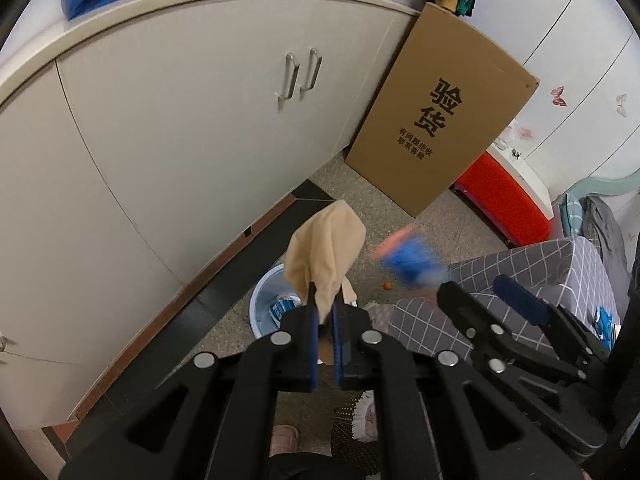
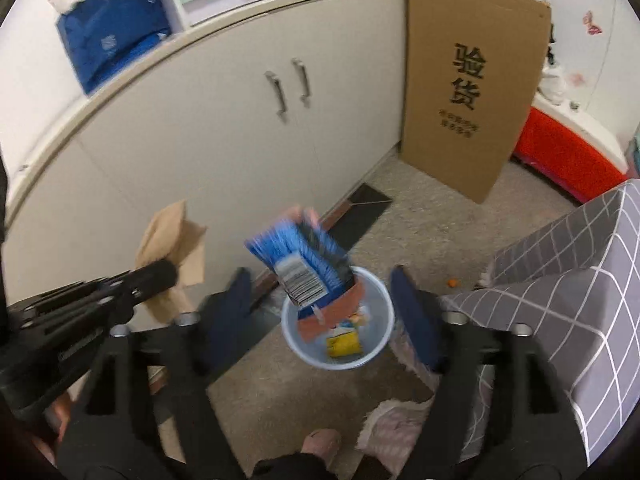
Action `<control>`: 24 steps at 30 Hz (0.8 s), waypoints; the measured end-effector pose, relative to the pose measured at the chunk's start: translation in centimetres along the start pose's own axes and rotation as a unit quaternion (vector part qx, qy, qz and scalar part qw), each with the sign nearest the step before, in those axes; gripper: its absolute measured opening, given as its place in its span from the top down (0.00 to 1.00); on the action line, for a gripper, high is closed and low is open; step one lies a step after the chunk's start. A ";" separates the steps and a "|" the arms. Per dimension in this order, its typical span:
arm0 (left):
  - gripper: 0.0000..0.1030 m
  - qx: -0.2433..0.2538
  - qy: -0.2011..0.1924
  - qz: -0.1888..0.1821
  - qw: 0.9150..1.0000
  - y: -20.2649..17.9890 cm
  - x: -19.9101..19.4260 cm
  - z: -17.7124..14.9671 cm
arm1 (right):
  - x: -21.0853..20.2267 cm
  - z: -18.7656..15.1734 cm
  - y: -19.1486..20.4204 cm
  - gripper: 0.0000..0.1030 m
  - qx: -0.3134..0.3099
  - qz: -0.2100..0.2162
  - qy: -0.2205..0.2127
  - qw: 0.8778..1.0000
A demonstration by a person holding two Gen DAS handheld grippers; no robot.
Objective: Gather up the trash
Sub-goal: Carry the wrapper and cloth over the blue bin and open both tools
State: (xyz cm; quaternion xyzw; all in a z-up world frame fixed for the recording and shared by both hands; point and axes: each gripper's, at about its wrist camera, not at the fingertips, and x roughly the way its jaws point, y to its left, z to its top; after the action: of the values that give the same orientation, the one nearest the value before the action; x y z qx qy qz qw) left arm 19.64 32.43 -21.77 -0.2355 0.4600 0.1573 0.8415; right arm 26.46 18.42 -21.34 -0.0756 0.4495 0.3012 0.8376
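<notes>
Speckled grey floor [image 1: 348,184] is filling the lower middle of the left wrist view, with a long cream cabinet with two metal handles [image 1: 180,128] running along its left side and a tall brown cardboard box printed with black characters [image 1: 436,112] leaning at the cabinet's far end. The left gripper [image 1: 325,304] is pinching a crumpled tan piece of paper [image 1: 324,252] between nearly closed blue-lined jaws, and the paper is sticking up above a pale blue round plastic bin [image 1: 264,296] standing on the floor near the cabinet's base. To the right, a blurred blue and orange carton [image 1: 408,256] is hanging in the air just beyond the right gripper [image 1: 476,284], whose jaws are standing apart with nothing between them. A grey checked fabric cover [image 1: 540,272] is lying behind that gripper.

From the right wrist view, the right gripper [image 2: 320,292] is spreading its two dark blue fingers [image 2: 236,312] wide, holding nothing. The carton [image 2: 304,264], blurred, is floating between them directly over the bin [image 2: 378,344], which is already holding a yellow packet [image 2: 344,342]. At left, the left gripper [image 2: 160,276] is gripping the tan paper [image 2: 172,248] in front of the cabinet [image 2: 224,144]. The cardboard box [image 2: 464,88] is standing at the upper right.
</notes>
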 end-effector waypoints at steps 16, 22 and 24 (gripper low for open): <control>0.94 0.046 -0.003 0.015 0.999 -3.2 0.3 -0.6 | -3.5 -0.8 -2.0 0.27 0.018 -0.027 -0.026 0.999; 0.94 0.073 0.000 0.020 0.997 -5.3 0.7 -0.3 | -6.0 -0.7 -3.6 0.24 0.053 -0.044 -0.071 0.995; 0.94 0.081 0.003 0.022 0.996 -5.9 1.0 -0.2 | -6.7 -0.6 -4.1 0.23 0.060 -0.049 -0.083 0.994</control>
State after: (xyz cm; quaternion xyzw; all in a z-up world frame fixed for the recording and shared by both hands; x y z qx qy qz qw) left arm 22.86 27.41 -21.20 -0.1571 0.4786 0.1373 0.8529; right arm 25.60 11.89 -16.92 -0.0214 0.3913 0.2376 0.8888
